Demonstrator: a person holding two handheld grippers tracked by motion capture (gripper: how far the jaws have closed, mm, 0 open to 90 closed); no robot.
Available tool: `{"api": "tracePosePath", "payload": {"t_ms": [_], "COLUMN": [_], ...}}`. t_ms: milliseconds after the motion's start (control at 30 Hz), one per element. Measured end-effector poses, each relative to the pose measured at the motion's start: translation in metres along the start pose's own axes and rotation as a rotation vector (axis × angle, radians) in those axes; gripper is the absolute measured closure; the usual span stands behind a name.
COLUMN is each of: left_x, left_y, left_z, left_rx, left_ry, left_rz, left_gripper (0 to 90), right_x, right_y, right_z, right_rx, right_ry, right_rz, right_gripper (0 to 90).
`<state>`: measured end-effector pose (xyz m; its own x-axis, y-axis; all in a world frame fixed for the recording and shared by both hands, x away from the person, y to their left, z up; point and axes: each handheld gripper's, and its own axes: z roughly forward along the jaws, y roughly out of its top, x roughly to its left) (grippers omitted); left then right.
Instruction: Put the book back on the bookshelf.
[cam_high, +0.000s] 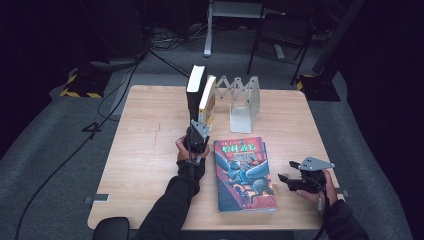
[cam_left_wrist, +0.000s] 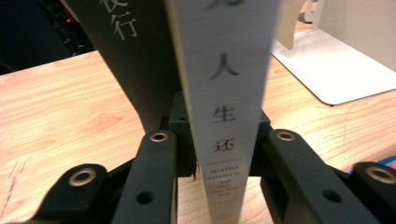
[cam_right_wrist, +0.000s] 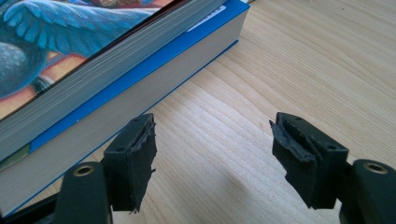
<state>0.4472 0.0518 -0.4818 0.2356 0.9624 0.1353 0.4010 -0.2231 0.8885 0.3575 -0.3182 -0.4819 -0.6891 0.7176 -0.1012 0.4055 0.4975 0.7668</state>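
Note:
Two books stand upright at the back of the wooden table (cam_high: 145, 150): a dark one (cam_high: 195, 90) and, to its right, a thinner white-spined one with a yellow cover (cam_high: 208, 102). My left gripper (cam_high: 197, 131) is shut on the bottom of that white spine (cam_left_wrist: 224, 93), a jaw on each side, with the dark book (cam_left_wrist: 135, 60) just to its left. A large blue illustrated book (cam_high: 244, 172) lies flat in the middle. To its right my right gripper (cam_high: 286, 170) rests open and holds nothing; in the right gripper view its jaws (cam_right_wrist: 212, 144) stand wide apart beside the book's page edge (cam_right_wrist: 93, 93).
A metal accordion bookend (cam_high: 243, 102) stands right of the upright books, its flat base (cam_left_wrist: 336, 65) on the table. Chairs, cables and a dark floor surround the table. Bare wood lies to the left of my left hand.

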Motion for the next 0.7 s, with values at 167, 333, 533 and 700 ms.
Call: {"api": "tracePosePath", "payload": {"t_ms": [167,333,533,700], "left_x": [-0.002,0.002,-0.002,-0.006], "left_y": [0.000,0.005,0.011,0.014], "left_z": [-0.001,0.006,0.014,0.014], "left_rx": [0.001,0.007,0.009,0.010], "left_ry": [0.012,0.004,0.017,0.044], "left_rz": [-0.039,-0.106,-0.144,-0.084], "left_gripper": [75.3,75.2,75.2,75.2], "right_x": [-0.001,-0.001,-0.001,-0.001], "right_y": [-0.001,0.000,-0.001,-0.002], "right_z": [0.000,0.002,0.002,0.002], "right_rx": [0.001,0.006,0.013,0.016], "right_ry": [0.003,0.005,0.007,0.006], "right_rz": [0.007,0.004,0.005,0.007], "right_gripper": [30.9,30.9,30.7,30.8]}}
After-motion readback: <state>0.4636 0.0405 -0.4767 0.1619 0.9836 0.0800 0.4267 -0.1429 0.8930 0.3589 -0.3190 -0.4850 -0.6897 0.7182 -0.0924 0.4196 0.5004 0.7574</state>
